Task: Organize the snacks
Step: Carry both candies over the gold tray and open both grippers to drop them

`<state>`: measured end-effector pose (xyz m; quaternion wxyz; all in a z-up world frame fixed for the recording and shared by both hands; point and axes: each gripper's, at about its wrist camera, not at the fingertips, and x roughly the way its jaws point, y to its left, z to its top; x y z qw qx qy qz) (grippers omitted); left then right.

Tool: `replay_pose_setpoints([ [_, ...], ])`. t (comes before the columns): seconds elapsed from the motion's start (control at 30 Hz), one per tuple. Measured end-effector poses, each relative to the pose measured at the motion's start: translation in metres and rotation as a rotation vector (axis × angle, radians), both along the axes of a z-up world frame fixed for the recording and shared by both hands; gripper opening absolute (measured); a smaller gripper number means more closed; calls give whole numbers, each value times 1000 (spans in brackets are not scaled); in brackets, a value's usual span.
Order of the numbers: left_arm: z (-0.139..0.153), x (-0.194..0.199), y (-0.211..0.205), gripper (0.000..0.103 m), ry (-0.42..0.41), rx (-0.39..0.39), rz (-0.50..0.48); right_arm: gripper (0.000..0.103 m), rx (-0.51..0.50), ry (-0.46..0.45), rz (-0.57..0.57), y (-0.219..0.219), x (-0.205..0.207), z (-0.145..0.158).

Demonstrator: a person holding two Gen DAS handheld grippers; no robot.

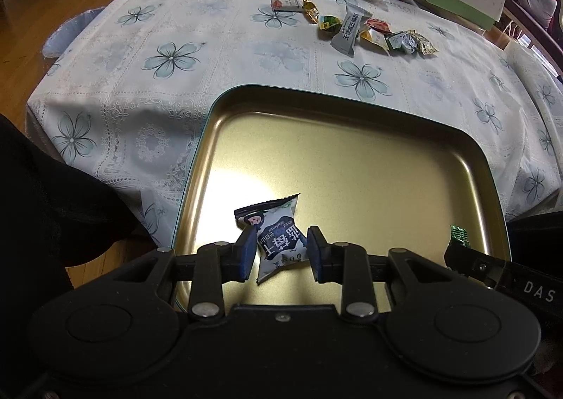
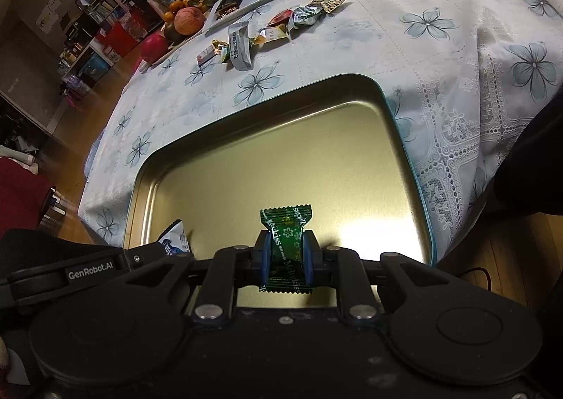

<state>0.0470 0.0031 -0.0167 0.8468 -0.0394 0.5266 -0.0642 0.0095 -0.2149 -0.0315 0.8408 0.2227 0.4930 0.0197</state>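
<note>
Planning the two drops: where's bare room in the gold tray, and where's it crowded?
Gold tray: nearly all bare; only the blue-white packet sits between the left gripper pads, near edge. Right gripper clamps the green candy above it. Crowded: snack pile on the tablecloth beyond.

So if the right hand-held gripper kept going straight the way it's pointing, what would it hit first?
Probably the bare floor of the gold tray. The right hand-held gripper angles down over it, clamping the green candy; depth is unclear.
</note>
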Motion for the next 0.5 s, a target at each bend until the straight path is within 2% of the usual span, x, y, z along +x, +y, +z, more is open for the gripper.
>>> replay_pose_setpoints([
  [0.17,-8,3,-3,40,51,20,-8,21,9,20,-4,-1,3,-3],
  [0.33,-8,2,-3,40,62,15,-9,23,20,27,-4,-3,1,-3],
  [0.43,-9,2,-4,40,72,19,-14,28,25,34,-5,-4,1,-3],
  [0.5,-9,2,-4,40,77,19,-16,35,25,41,3,-3,0,-3],
])
